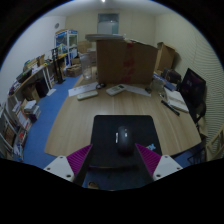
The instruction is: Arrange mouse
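Observation:
A black mouse [122,137] lies on a black rectangular mat [108,126] just ahead of my fingers, pointing away from me. My gripper [113,164] is open. Its magenta pads show at the left [77,158] and right [150,160] of the mat's near end. The mouse sits in line with the gap between them, at their tips, with clear room on either side. Neither finger touches it. The near part of the mat runs back between the fingers into shadow.
Beyond the mat is a wooden floor [80,115]. Large cardboard boxes [125,60] stand at the far middle. Cluttered desks and shelves [30,85] line the left. A desk with a dark monitor [192,90] stands at the right.

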